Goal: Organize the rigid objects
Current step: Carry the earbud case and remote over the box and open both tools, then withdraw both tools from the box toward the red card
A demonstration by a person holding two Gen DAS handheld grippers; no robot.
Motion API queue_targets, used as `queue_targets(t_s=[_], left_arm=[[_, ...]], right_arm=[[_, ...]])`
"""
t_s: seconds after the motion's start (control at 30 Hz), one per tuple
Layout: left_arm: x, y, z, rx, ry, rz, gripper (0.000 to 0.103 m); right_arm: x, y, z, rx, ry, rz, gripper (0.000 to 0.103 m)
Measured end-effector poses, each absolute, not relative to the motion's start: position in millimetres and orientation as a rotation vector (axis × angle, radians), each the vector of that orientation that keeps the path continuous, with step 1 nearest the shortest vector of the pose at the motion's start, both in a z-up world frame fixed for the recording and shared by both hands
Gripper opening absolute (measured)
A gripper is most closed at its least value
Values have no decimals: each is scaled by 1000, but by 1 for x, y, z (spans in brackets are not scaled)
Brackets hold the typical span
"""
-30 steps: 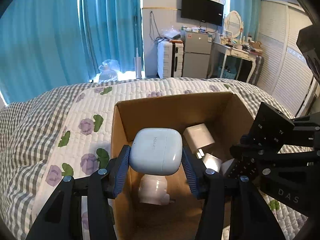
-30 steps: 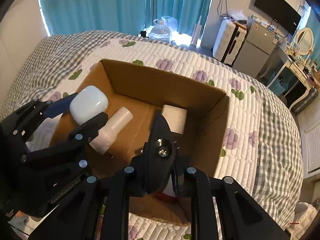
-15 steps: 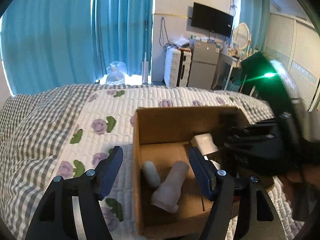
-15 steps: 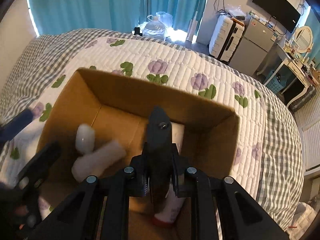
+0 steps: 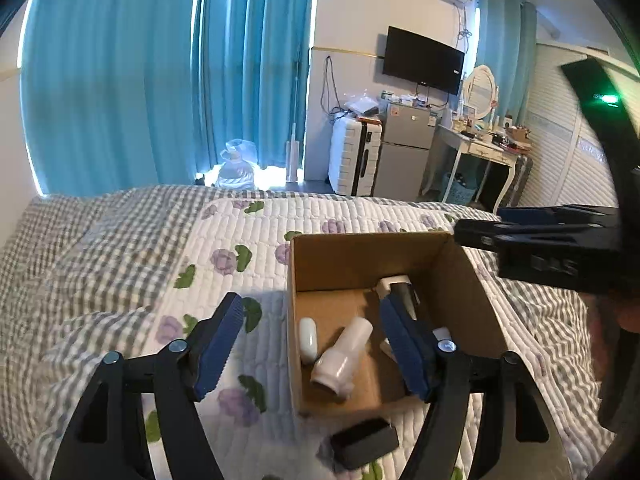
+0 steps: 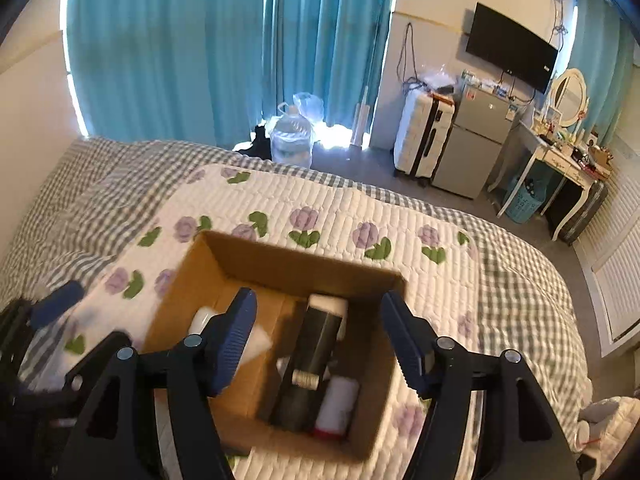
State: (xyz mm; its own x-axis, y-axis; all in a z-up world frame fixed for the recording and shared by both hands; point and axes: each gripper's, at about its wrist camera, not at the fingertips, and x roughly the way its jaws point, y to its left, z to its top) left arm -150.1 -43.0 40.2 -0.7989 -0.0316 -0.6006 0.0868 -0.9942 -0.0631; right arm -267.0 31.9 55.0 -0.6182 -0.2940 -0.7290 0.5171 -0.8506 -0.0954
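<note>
**Both tools empty, case and remote now in the box**

Since a second ago the white earbud case (image 5: 308, 339) has left the left tool (image 5: 310, 344) and lies on the floor of the cardboard box (image 5: 360, 254), against its left wall, just beside the white bottle (image 5: 342, 354) that lies tilted on its side. The left tool's blue-padded fingers (image 5: 218, 346) stand wide apart with nothing between them, one over the quilt and one over the box interior.

The black remote (image 6: 316, 354), which the right tool (image 6: 320, 348) gripped a second ago, now lies lengthwise in the box, its far end resting over a white block (image 6: 328, 304) at the back wall. Beside its near end lies a white cylinder with a red end (image 6: 336, 408). The right tool is spread wide as well, holding nothing, and hangs above the box opening; in the left wrist view its black body shows at the right edge.

On the floral quilt (image 5: 256, 240) of the bed, just in front of the box's near wall, sits a small black block (image 5: 364, 442), apart from the box. Past the bed are blue curtains (image 5: 168, 80), a water jug (image 6: 291, 140) on the floor, a white suitcase (image 5: 354, 160), a small grey fridge (image 5: 404, 156), a wall television (image 5: 422, 60) and a white dressing table (image 5: 480, 152) with a round mirror.
</note>
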Motion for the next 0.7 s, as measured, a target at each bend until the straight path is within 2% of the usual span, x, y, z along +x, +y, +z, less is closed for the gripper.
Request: queue_targets(t_s=[0.07,0.13,0.27,0.47,0.7], left_arm=[[-136,-40,48,969,110,-2919,75],[-122,-38,55,979,93,-2921,76],[-91,-33,69,968,34,-2900,76],[-56,-39,67,1011,44,-2851,77],[-30,-32,37,1099,-12,-2844,77]], right_arm=[[-246,41,64,999,415,-2455,78],[-221,51,72,967,417,-2479,84],[-178,67,82,960,409,-2514,90],[-125,93,81,948,333,-2582,93],[-90,110,44,1028,236,-2569,93]])
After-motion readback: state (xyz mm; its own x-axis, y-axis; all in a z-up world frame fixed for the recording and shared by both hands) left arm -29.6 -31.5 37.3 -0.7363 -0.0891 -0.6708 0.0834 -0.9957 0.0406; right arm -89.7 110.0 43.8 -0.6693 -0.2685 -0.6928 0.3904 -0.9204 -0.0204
